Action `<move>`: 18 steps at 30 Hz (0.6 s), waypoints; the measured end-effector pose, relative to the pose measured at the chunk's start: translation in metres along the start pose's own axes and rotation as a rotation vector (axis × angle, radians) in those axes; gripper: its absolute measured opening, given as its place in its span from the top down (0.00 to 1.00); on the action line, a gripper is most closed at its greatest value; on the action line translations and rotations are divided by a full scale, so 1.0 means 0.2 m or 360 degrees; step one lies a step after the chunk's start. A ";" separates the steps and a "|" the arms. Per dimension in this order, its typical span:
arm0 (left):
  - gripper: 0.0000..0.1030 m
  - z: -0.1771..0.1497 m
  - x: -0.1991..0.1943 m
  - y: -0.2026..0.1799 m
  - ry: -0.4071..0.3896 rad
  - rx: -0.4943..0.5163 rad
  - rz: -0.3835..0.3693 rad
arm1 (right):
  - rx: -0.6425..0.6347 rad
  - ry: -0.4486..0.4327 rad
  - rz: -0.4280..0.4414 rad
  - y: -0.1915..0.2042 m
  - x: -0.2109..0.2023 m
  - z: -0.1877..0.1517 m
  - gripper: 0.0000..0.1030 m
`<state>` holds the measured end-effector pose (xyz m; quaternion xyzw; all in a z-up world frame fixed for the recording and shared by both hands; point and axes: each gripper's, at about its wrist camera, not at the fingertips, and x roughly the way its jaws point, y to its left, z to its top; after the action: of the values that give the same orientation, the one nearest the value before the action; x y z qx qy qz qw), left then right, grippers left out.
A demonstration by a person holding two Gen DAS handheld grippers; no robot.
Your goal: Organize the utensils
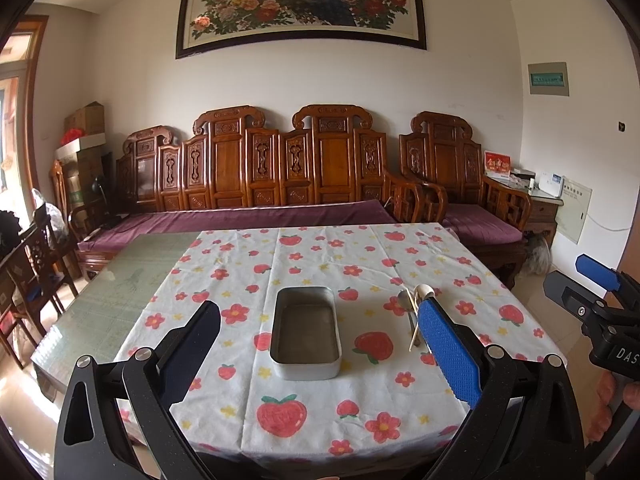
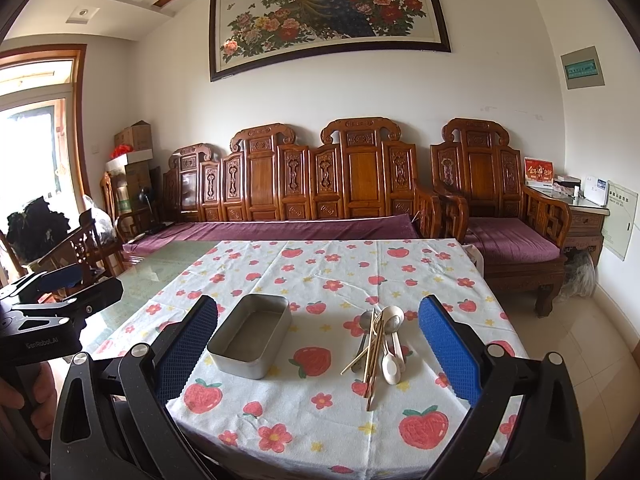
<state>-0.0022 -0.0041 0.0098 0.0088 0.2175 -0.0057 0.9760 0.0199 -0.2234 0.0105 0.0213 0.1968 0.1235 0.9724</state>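
Right wrist view: both hand-held grippers, right (image 2: 318, 344) and left (image 1: 320, 344), spread apart and empty. Utensils (image 2: 380, 344) heaped on bench beside empty metal tray (image 2: 250, 334). First pick pending; requires descent onto one piece.

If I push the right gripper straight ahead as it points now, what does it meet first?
Likely the utensil pile on the tablecloth; the right gripper is open and empty, the metal tin lying left of centre. Depth is unclear.

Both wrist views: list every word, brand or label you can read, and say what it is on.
"DAS", cut off at the frame edge: on the right gripper body.
"GenRobot.AI": on the left gripper body.
Characters on the peacock painting: too small to read.
Red card, wall panel, posted sheet: blurred, unreadable.
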 end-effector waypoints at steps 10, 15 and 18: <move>0.07 0.00 0.00 -0.01 -0.0005 0.0001 -0.0001 | 0.0000 0.0000 0.0002 0.00 0.00 0.00 0.02; 0.07 0.00 0.00 -0.02 -0.0005 0.0003 -0.0001 | 0.0000 0.0000 0.0001 0.00 0.00 0.00 0.02; 0.07 0.01 0.00 -0.03 -0.0001 0.0004 -0.0004 | 0.0002 0.0001 0.0002 0.00 0.00 0.00 0.02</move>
<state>-0.0020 -0.0093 0.0109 0.0099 0.2173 -0.0071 0.9760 0.0196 -0.2232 0.0100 0.0219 0.1970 0.1239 0.9723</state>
